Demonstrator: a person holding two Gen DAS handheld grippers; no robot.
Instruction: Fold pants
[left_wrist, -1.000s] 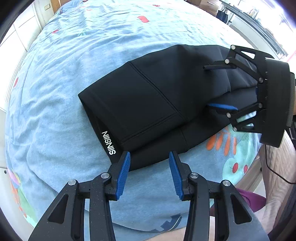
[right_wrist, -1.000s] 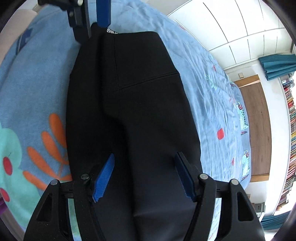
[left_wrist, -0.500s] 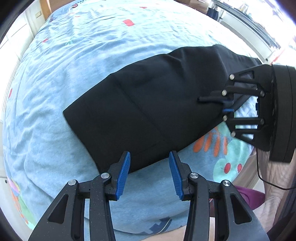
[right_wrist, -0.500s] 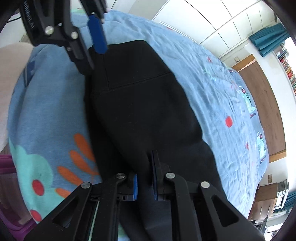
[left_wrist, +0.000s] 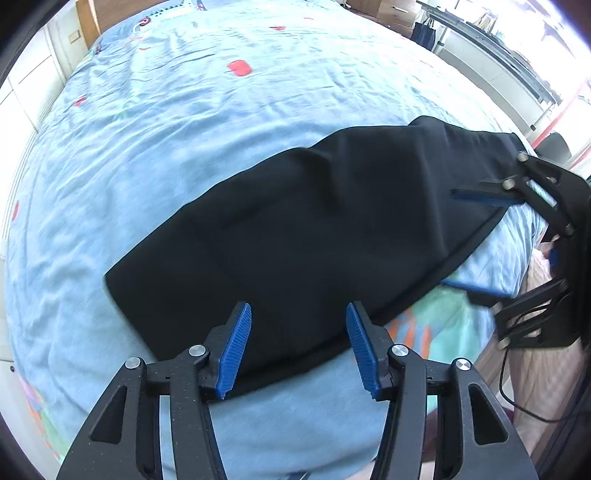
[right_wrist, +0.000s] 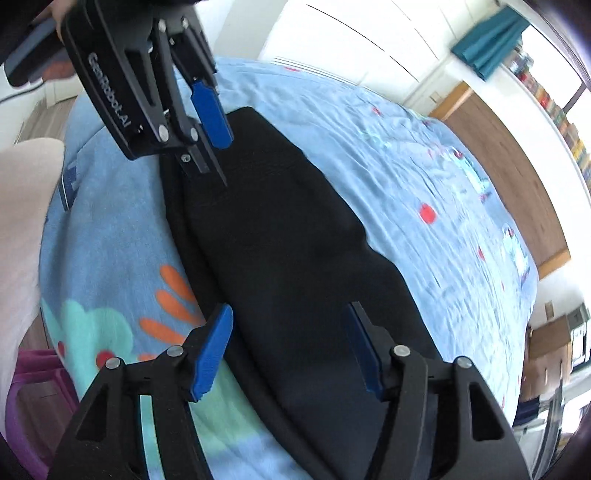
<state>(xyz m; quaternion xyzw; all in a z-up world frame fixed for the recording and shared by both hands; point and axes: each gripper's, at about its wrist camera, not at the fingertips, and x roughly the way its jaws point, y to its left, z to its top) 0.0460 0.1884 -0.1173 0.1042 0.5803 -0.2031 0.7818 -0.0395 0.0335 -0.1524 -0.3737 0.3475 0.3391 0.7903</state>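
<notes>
Black pants (left_wrist: 314, 236) lie folded lengthwise on the blue bedspread, running from the near left to the far right; in the right wrist view the pants (right_wrist: 295, 258) run away toward the other gripper. My left gripper (left_wrist: 299, 347) is open and empty just above their near edge. My right gripper (right_wrist: 291, 350) is open and empty over the other end of the pants; it also shows in the left wrist view (left_wrist: 480, 240) at the right.
The bedspread (left_wrist: 184, 110) is light blue with red marks and an orange and teal print (right_wrist: 147, 314) near the bed's edge. Wooden furniture (right_wrist: 517, 166) and white cabinets stand beyond the bed. A purple bin (right_wrist: 33, 398) sits beside it.
My right gripper shut on the pants half a second ago and is now open again. The waistband lettering seen a second ago no longer shows. The left gripper has stayed open.
</notes>
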